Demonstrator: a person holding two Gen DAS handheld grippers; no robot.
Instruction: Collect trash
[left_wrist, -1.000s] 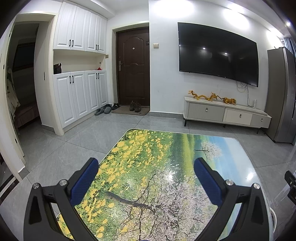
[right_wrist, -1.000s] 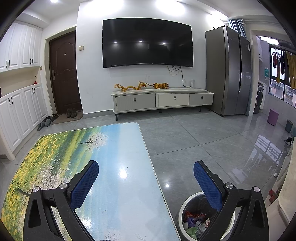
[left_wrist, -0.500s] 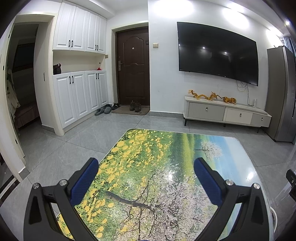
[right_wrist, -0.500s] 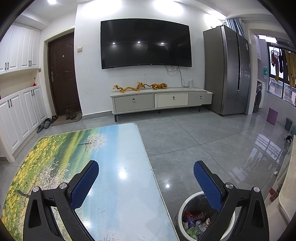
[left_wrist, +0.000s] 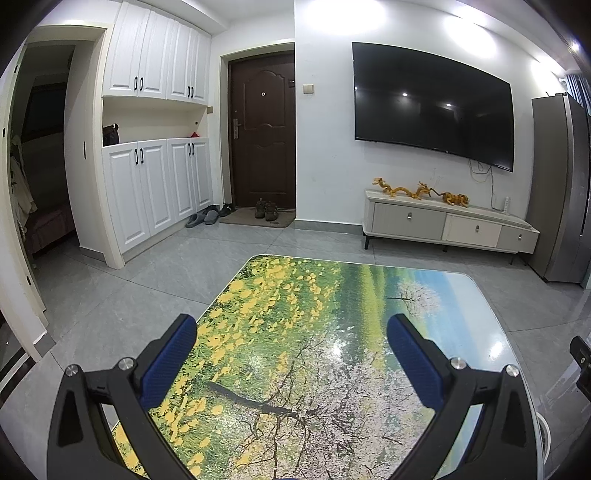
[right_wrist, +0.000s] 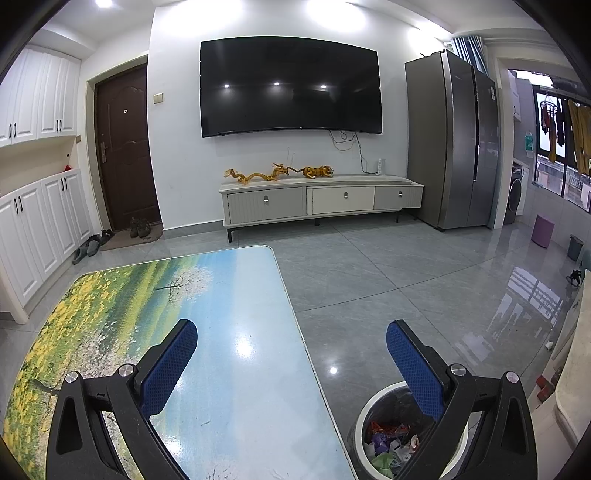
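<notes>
Grey floor tiles (right_wrist: 388, 280) run back to a white wall carrying a large dark television (right_wrist: 290, 85), with a low white cabinet (right_wrist: 321, 201) beneath it on which orange dragon figures (right_wrist: 258, 174) lie. Ahead of both pairs of fingers stretches the table (left_wrist: 332, 306), its glossy top printed with yellow flowers, a blossoming tree and blue sky; nothing rests on the part that shows. The left gripper (left_wrist: 291, 325) hangs over the flowered end of the table, its blue-padded fingers (left_wrist: 173, 358) spread wide with nothing between them. Beyond its left finger stand white cupboards (left_wrist: 155, 147), a dark brown door (left_wrist: 262, 129) and shoes (left_wrist: 266, 210) on a mat. The right gripper (right_wrist: 291, 325) is likewise spread wide and empty; its left finger (right_wrist: 170, 365) lies over the blue end of the table, while its right finger lies over the floor past the table's edge. Just under that right finger stands a round white-rimmed trash bin (right_wrist: 369, 417) with a dark liner, on the floor close beside the table, and crumpled trash (right_wrist: 388, 443) of mixed colours lies inside it. Farther off beyond the right finger rises a tall steel refrigerator (right_wrist: 450, 140), with laundry (right_wrist: 565, 125) hanging by a window.
</notes>
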